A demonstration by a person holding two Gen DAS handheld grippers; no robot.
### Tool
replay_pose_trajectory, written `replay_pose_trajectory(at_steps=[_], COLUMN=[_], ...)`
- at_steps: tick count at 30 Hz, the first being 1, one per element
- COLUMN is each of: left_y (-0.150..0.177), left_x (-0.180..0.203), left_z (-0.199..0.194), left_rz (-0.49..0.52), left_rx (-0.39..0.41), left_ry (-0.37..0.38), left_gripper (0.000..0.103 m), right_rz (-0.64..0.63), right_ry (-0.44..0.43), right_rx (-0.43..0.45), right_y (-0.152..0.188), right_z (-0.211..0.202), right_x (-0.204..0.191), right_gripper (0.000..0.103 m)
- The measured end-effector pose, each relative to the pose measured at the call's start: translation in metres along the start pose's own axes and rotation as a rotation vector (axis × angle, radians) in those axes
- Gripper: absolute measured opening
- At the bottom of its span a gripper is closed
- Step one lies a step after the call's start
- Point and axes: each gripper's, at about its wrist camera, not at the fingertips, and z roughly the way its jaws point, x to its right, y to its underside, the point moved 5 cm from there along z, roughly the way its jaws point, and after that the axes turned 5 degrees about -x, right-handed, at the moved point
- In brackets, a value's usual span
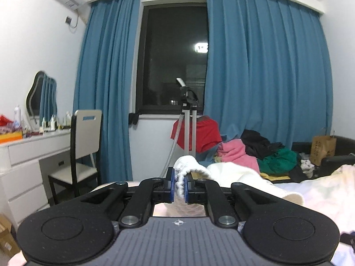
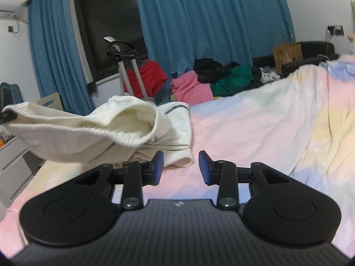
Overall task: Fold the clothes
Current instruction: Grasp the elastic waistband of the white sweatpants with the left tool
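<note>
Meanwhile, the left tool (image 1: 179, 185) is clenching a fold of the cream knitted garment (image 2: 88, 124), its blue pads (image 1: 170, 182) pinching the fabric tight. That garment is hanging lifted at one end above the bed (image 2: 255, 122), its other end trailing down onto the pastel bedspread beside the right tool (image 2: 180, 166), which is hovering released with nothing between its fingers. Farther back, a pile of clothes (image 2: 221, 79) is lying below the blue curtains (image 2: 210, 17).

Both wrist views look low across the bed (image 2: 244, 119), sharing the curtained window (image 1: 173, 55).
</note>
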Motion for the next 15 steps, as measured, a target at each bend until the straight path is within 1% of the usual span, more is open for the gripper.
replay_pose_trajectory(at_steps=[3,6,8,11,14,15], left_y=[0.014,0.028,0.033,0.040,0.045,0.047], left_x=[-0.034,-0.065,-0.078,-0.091,-0.089,-0.087], left_z=[-0.013,-0.008,-0.003,0.004,0.011,0.015], left_rz=[-0.025,-0.089,-0.118,-0.145,-0.124,-0.125], left_rx=[-0.064,-0.138,-0.170,-0.202,-0.192,-0.194], left_ry=[-0.011,-0.042,-0.050,-0.060,-0.075,-0.078], left_gripper=[0.008,0.008,0.008,0.008,0.008,0.008], right_rz=[-0.004,0.017,-0.001,-0.053,-0.062,-0.060], right_ry=[-0.037,-0.098,-0.123,-0.123,-0.139,-0.140], right_rx=[-0.001,-0.047,-0.083,-0.117,-0.149,-0.158], right_y=[0.000,0.010,0.021,0.034,0.038,0.036], right_z=[-0.018,-0.028,-0.028,-0.017,0.010,0.023], right_x=[-0.013,-0.030,-0.045,-0.063,-0.075,-0.078], right_gripper=[0.039,0.039,0.039,0.041,0.053,0.059])
